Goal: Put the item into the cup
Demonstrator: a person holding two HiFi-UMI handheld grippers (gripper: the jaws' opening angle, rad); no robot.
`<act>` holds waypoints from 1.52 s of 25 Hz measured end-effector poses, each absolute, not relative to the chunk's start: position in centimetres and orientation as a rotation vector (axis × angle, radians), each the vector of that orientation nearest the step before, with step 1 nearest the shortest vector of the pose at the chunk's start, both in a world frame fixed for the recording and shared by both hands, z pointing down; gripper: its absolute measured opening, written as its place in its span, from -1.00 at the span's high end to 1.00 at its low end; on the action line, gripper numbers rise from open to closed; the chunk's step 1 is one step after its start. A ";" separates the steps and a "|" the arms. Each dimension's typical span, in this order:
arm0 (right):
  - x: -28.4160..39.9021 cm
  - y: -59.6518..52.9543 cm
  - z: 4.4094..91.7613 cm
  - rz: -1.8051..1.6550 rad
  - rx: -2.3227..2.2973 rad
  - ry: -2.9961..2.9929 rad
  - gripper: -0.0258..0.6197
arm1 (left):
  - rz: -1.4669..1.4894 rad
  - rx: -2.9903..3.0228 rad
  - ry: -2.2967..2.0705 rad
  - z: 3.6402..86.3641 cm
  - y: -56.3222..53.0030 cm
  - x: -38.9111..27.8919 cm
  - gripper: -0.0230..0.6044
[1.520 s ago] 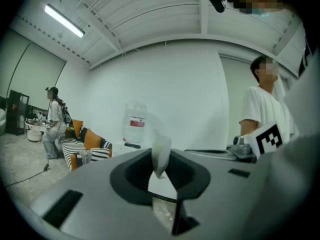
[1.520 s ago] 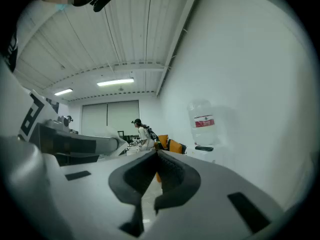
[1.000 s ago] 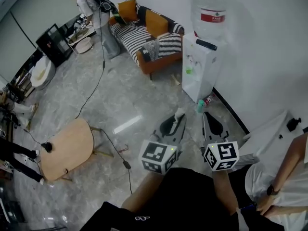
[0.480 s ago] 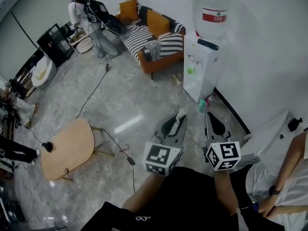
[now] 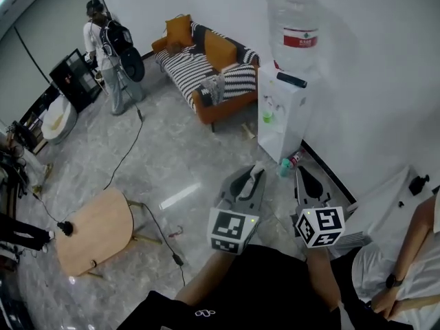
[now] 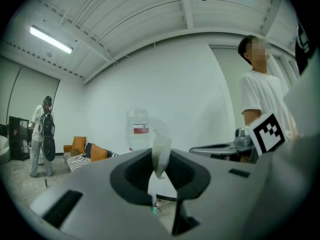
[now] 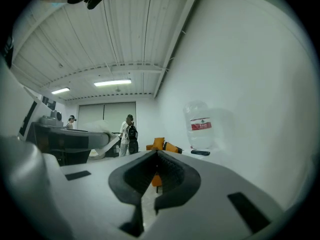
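My left gripper (image 5: 256, 173) is shut on a small pale paper sachet (image 5: 257, 164), which sticks out past its tips. In the left gripper view the sachet (image 6: 161, 151) stands upright between the dark pads of the left gripper (image 6: 159, 173). My right gripper (image 5: 300, 170) is held beside it, about level, with its jaws together and nothing between them. The right gripper view shows the right gripper (image 7: 156, 158) pinched shut at the tips. Both point towards the water dispenser (image 5: 282, 108). I can make out no cup for certain.
Small bottles (image 5: 286, 164) stand on the floor at the dispenser's foot. A striped sofa (image 5: 206, 67) lines the far wall, and a low wooden table (image 5: 93, 229) with a cable is at the left. One person (image 5: 106, 53) stands far off; another in white (image 5: 395, 267) is close at the right by a white table (image 5: 385, 198).
The far person has walked left, away from the sofa. Both grippers have stayed side by side, and the left one still holds the sachet; the view has shifted slightly.
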State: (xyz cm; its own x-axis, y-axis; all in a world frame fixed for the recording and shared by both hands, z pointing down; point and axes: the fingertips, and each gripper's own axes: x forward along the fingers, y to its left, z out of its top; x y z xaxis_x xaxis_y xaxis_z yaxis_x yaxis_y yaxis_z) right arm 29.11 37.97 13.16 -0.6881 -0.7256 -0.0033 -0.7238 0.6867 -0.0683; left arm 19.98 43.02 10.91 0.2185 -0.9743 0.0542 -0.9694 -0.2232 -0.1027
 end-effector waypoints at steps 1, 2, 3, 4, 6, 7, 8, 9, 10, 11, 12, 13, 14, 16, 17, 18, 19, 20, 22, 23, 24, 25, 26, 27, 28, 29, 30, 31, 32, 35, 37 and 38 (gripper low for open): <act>29.1 37.6 13.0 -0.094 -1.237 2.849 0.89 | -0.166 -2.415 1.922 10.8 42.6 19.8 0.71; 29.2 37.2 12.9 -0.096 -1.247 2.841 0.89 | -0.169 -2.417 1.916 10.8 42.1 19.7 0.71; 29.2 36.8 13.0 -0.101 -1.256 2.835 0.89 | -0.173 -2.421 1.909 10.8 41.6 19.6 0.71; 29.1 36.4 13.1 -0.107 -1.265 2.833 0.89 | -0.178 -2.426 1.902 10.8 41.1 19.5 0.71; 28.9 35.6 13.7 -0.118 -1.283 2.840 0.89 | -0.187 -2.436 1.895 11.1 40.0 19.1 0.71; 28.7 35.2 14.1 -0.121 -1.292 2.848 0.89 | -0.192 -2.444 1.896 11.6 39.5 18.8 0.71; 28.6 34.9 14.6 -0.123 -1.302 2.857 0.89 | -0.190 -2.454 1.905 12.1 38.9 18.4 0.71; 28.6 34.6 15.0 -0.124 -1.314 2.866 0.89 | -0.179 -2.466 1.920 12.8 38.3 18.1 0.71; 28.6 34.1 15.3 -0.127 -1.328 2.873 0.89 | -0.168 -2.480 1.936 13.4 37.5 17.7 0.71; 28.7 33.5 15.7 -0.135 -1.345 2.875 0.89 | -0.162 -2.492 1.943 13.7 36.6 17.6 0.71; 28.9 32.9 15.9 -0.148 -1.365 2.874 0.89 | -0.163 -2.501 1.936 13.7 35.7 17.6 0.71; 29.1 32.2 16.2 -0.163 -1.386 2.871 0.89 | -0.173 -2.505 1.920 13.7 34.9 17.6 0.71; 29.1 31.5 16.4 -0.177 -1.403 2.869 0.89 | -0.188 -2.505 1.905 13.6 34.1 17.6 0.71; 28.6 30.2 16.7 -0.191 -1.417 2.880 0.89 | -0.185 -2.517 1.902 13.5 32.5 17.4 0.71; 28.1 29.5 16.8 -0.189 -1.414 2.893 0.89 | -0.173 -2.523 1.910 13.5 31.7 17.1 0.71; 27.6 28.9 16.8 -0.178 -1.410 2.910 0.89 | -0.171 -2.524 1.919 13.8 30.8 16.7 0.71; 27.1 28.2 16.8 -0.159 -1.406 2.928 0.89 | -0.179 -2.524 1.931 14.2 29.8 16.2 0.71; 26.5 27.5 16.9 -0.134 -1.404 2.946 0.89 | -0.192 -2.528 1.944 14.7 28.8 15.7 0.71; 25.2 25.7 16.8 -0.102 -1.396 2.971 0.89 | -0.244 -2.532 1.957 15.3 26.8 14.8 0.71; 24.5 24.7 16.8 -0.106 -1.388 2.977 0.89 | -0.271 -2.529 1.956 15.5 25.8 14.2 0.71; 23.7 23.6 16.8 -0.117 -1.380 2.980 0.89 | -0.287 -2.530 1.955 15.5 24.9 13.7 0.71; 22.9 22.5 16.7 -0.125 -1.373 2.984 0.89 | -0.294 -2.534 1.956 15.5 24.0 13.1 0.71; 22.1 21.5 16.6 -0.126 -1.366 2.990 0.89 | -0.299 -2.537 1.962 15.6 23.1 12.4 0.71; 21.2 20.5 16.4 -0.123 -1.357 2.997 0.89 | -0.305 -2.535 1.969 15.5 22.2 11.7 0.71; 20.2 19.6 16.1 -0.119 -1.347 3.003 0.89 | -0.311 -2.526 1.973 15.4 21.3 10.9 0.71; 19.3 18.7 15.7 -0.116 -1.337 3.006 0.89 | -0.318 -2.514 1.972 15.0 20.2 10.1 0.71; 18.5 17.7 15.3 -0.113 -1.329 3.006 0.89 | -0.327 -2.502 1.967 14.6 19.1 9.4 0.71; 17.7 16.7 14.9 -0.110 -1.322 3.003 0.89 | -0.336 -2.494 1.957 14.2 18.0 8.9 0.71; 17.0 15.8 14.6 -0.105 -1.317 2.998 0.89 | -0.345 -2.489 1.944 13.9 17.0 8.4 0.71; 15.2 12.9 13.9 -0.118 -1.317 2.973 0.89 | -0.373 -2.486 1.911 13.0 14.2 6.8 0.71; 14.0 10.9 13.7 -0.139 -1.320 2.951 0.89 | -0.391 -2.476 1.888 12.3 12.5 5.7 0.71; 13.3 9.9 13.5 -0.144 -1.314 2.943 0.89 | -0.403 -2.466 1.882 12.0 11.7 5.0 0.71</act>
